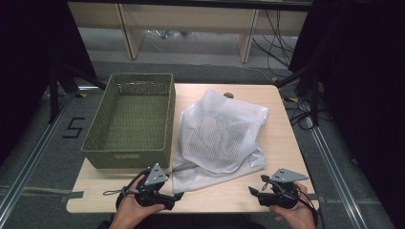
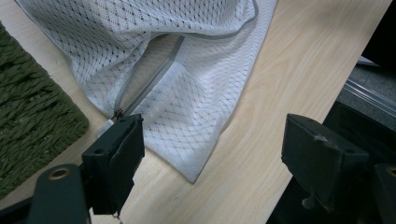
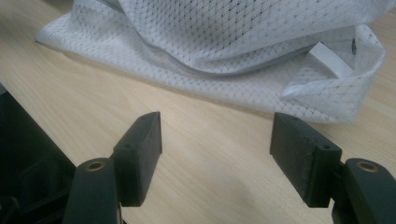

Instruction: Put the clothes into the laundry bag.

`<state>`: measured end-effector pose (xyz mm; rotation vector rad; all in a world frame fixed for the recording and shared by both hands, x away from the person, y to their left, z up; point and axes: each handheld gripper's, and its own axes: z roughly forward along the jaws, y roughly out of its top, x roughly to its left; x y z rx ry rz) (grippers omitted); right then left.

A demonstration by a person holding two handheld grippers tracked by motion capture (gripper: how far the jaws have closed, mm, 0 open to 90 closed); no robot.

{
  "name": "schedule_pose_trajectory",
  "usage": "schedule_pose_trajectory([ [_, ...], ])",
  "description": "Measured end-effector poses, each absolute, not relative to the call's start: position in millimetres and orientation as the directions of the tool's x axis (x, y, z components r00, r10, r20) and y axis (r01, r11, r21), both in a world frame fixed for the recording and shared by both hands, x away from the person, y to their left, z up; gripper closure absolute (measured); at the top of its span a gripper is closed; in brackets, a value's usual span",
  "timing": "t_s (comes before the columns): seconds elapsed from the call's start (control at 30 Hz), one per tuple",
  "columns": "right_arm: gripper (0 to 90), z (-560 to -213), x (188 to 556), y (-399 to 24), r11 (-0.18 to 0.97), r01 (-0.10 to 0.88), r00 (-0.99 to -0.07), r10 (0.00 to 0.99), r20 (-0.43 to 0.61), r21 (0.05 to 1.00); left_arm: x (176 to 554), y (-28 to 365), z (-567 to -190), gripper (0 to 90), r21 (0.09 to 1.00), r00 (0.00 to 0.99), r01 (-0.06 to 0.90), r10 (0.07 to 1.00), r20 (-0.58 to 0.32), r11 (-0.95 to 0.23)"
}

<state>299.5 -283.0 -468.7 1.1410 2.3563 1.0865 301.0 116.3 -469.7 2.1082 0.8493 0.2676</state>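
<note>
White mesh bag (image 1: 220, 136) on table (image 1: 282, 143), beside green basket (image 1: 131, 119). Left gripper (image 2: 210, 154) released, bag corner between fingers. Right gripper (image 3: 217, 149) released, bag just ahead.

— Left hand (image 1: 130, 208)? Low in the frame, left of centre, wrapped round the left gripper (image 1: 171, 190), jaws aimed toward upper right.
— Jaws? Spread wide in the left gripper view, nothing pressed between.
— Right hand (image 1: 295, 213)? Bottom right, holding the right gripper (image 1: 252, 185), pointed toward the left.
— State? Parted wide too, nothing between.
</note>
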Motion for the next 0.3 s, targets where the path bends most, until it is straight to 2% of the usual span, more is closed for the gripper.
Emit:
schedule_pose_trajectory([
  [0.3,35.0,-469.3,299.6,-282.2,0.398,0.544,-0.638,0.768,0.056,0.739,304.3,118.6,-469.6,21.4,0.757,0.747,0.474,0.661,-0.076,-0.449],
])
